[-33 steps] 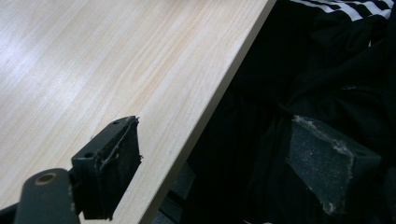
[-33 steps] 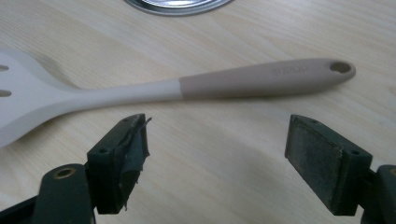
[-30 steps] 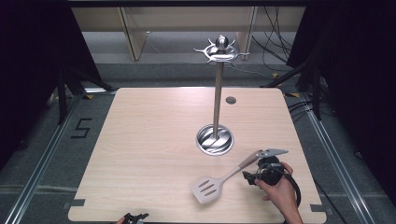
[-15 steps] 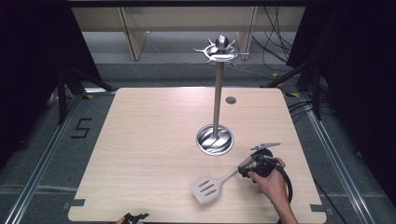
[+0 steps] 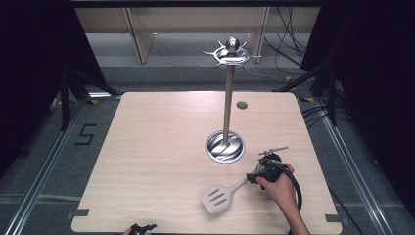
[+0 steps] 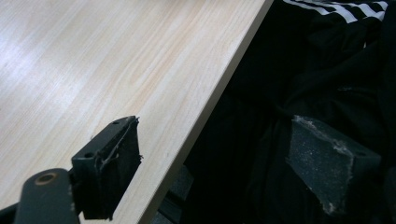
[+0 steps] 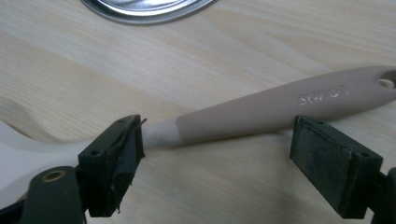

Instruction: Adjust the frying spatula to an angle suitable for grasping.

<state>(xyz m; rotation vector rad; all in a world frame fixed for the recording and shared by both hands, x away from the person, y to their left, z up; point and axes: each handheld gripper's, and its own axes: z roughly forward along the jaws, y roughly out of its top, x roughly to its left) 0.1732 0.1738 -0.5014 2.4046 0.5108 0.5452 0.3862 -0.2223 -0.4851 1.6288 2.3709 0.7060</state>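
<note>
Your right tool [image 5: 254, 177] sits low over the slotted spatula [image 5: 221, 196] near the front right of the table [image 5: 147, 147], its jaws having just been opening and now standing wide with the beige handle [image 7: 261, 112] lying across the gap, neither pad pressing on it. The spatula lies flat just in front of the steel stand [image 5: 226, 142]. Your left tool [image 5: 142, 228] waits at the table's near edge, jaws spread wide, nothing between them.
</note>
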